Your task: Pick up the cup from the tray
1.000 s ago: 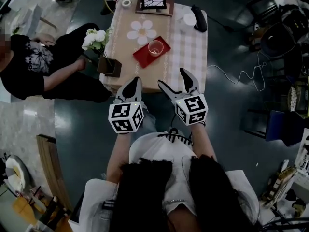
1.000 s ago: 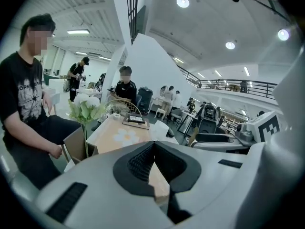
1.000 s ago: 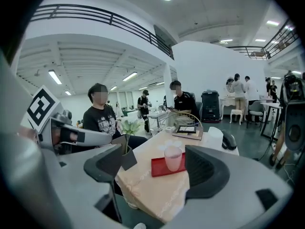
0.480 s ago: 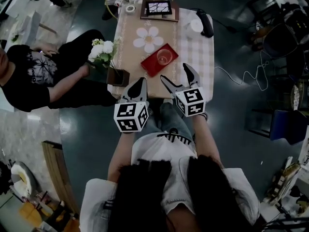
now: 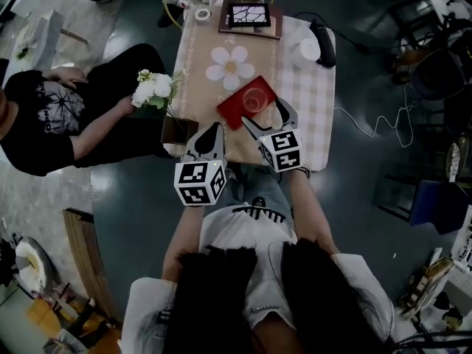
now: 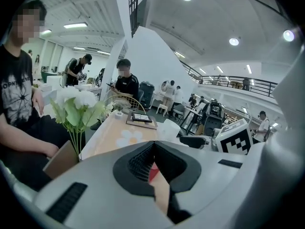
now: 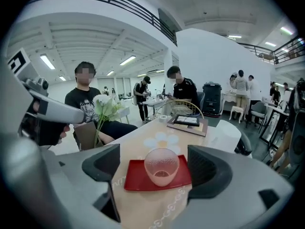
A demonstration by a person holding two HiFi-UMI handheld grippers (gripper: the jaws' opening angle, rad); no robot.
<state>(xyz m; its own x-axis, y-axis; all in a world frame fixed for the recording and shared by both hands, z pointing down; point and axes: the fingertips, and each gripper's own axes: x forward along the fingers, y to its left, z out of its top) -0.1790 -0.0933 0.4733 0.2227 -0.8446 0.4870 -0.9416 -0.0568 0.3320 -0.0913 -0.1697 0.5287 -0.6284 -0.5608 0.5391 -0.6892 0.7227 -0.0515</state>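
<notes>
My right gripper point(image 5: 262, 113) point(image 7: 155, 166) has its jaws spread wide; they have just been opening. In the right gripper view the cup point(image 7: 162, 166) stands in the gap between the two pads, and neither pad touches it. My left gripper point(image 5: 212, 131) point(image 6: 153, 145) has its jaws pressed together at the tips, with nothing pinched. Through the slit below them shows a strip of red tray.

The cup point(image 5: 254, 102) is clear, upright and on the tray point(image 5: 230, 112) point(image 7: 136, 179), towards its right end. The tray lies skewed on the table point(image 5: 299, 102), near the near edge and about midway along it. My right jaws reach over that edge, their tips at the tray's near side. My left gripper hangs at the same edge, left of the tray.

Beyond the tray lies a flower-shaped mat point(image 5: 230, 63). Flowers point(image 5: 151, 88) point(image 6: 78, 104) stand in a brown box point(image 5: 178, 130) at the near left corner. A person in a black shirt point(image 5: 44, 116) sits at the left edge, one hand by the flowers.
</notes>
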